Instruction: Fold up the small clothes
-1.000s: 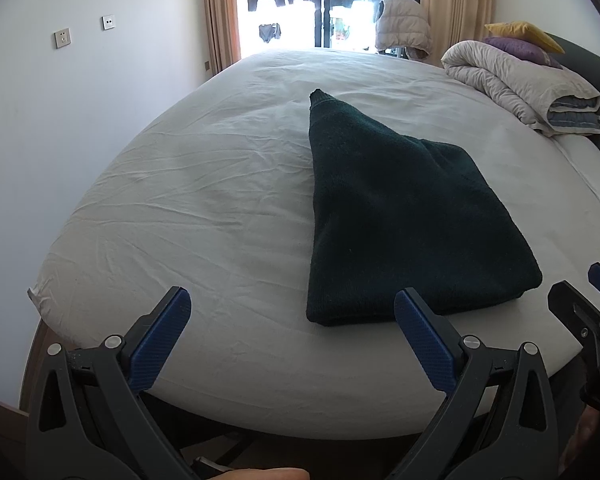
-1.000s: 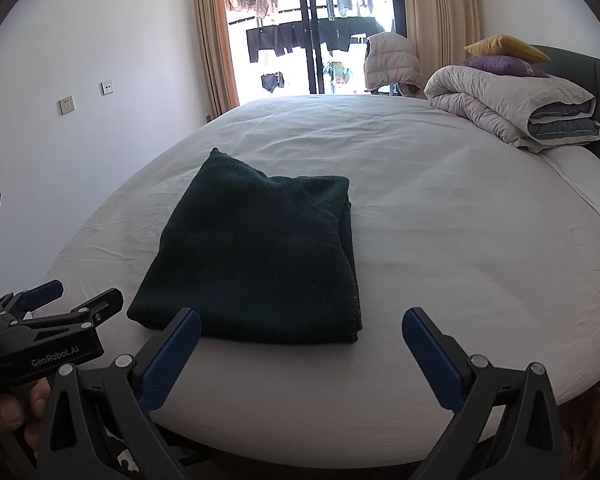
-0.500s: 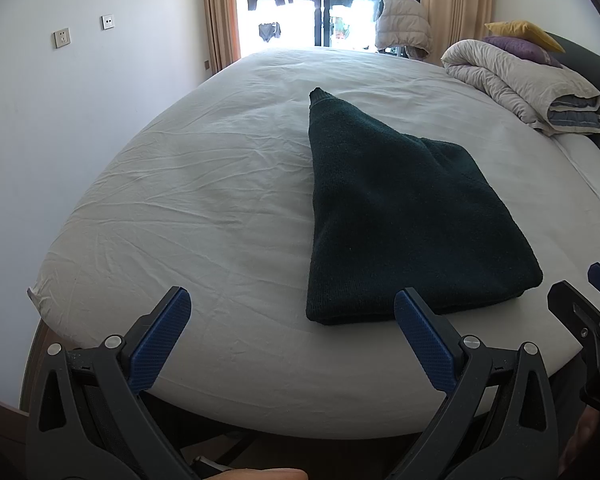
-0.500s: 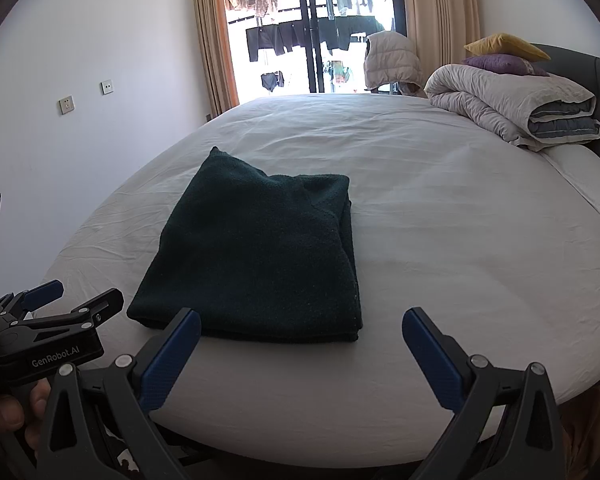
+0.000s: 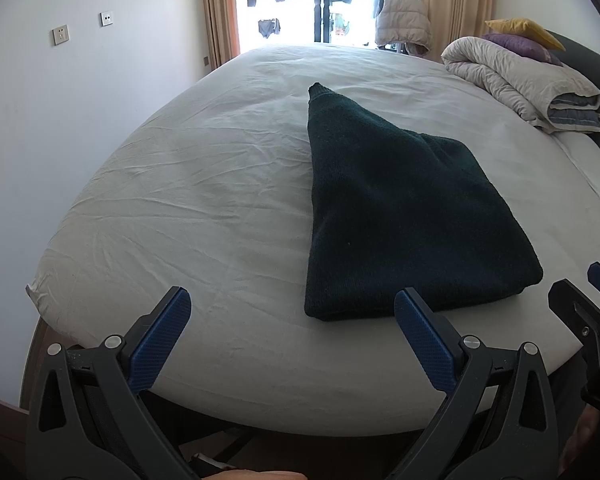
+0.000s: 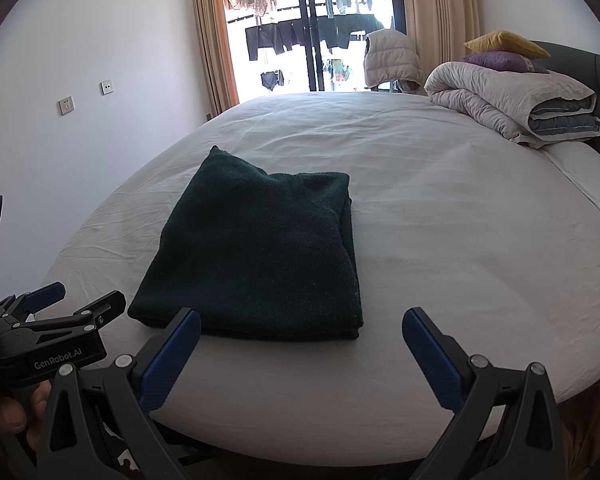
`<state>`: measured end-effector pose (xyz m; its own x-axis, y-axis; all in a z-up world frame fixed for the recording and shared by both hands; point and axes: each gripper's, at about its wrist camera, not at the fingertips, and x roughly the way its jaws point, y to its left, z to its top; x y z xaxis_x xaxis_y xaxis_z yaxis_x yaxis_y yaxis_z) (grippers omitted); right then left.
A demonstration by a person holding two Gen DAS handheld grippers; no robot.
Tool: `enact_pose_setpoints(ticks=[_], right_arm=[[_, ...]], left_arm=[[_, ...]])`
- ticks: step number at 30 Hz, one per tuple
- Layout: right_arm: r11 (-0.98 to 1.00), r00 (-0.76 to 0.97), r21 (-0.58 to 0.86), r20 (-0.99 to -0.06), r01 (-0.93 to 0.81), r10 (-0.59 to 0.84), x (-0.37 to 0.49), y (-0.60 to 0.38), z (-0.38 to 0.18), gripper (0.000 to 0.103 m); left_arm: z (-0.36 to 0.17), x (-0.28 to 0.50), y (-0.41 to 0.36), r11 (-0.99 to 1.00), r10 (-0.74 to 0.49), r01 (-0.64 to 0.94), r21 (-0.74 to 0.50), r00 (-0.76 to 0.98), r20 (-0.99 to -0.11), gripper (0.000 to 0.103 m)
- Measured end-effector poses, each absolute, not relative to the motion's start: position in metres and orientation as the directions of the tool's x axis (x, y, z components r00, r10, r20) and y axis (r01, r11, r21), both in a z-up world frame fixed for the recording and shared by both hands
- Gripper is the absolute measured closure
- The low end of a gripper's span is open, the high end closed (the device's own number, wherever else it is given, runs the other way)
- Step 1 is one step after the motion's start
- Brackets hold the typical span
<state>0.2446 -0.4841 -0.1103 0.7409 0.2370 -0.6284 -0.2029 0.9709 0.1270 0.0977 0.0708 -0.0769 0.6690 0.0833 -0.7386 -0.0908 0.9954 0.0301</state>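
Note:
A dark green knitted garment (image 5: 396, 216) lies folded flat on the white bed sheet (image 5: 204, 208); in the right wrist view the same garment (image 6: 260, 252) sits left of centre. My left gripper (image 5: 292, 332) is open and empty, held at the bed's near edge, its right finger just in front of the garment's near edge. My right gripper (image 6: 300, 344) is open and empty too, hovering short of the garment's near right corner. Each gripper shows at the edge of the other's view: the right gripper (image 5: 588, 300) and the left gripper (image 6: 64, 304).
A rolled grey duvet (image 6: 512, 100) with purple and yellow pillows (image 6: 500, 54) lies at the far right by the dark headboard. A pale padded vest (image 6: 392, 60) hangs before the bright balcony door. A white wall (image 5: 60, 120) with sockets runs along the bed's left.

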Motion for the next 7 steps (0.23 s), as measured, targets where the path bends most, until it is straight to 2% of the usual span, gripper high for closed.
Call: enact_pose_setpoints(ticks=[7], right_arm=[[0.971, 0.737, 0.135, -0.632, -0.200, 0.240, 0.2450, -0.4855, -0.1121, 0.000]], left_arm=[[-0.0786, 0.0981, 0.0687, 0.995, 0.095, -0.090, 0.046, 0.672, -0.735, 0.000]])
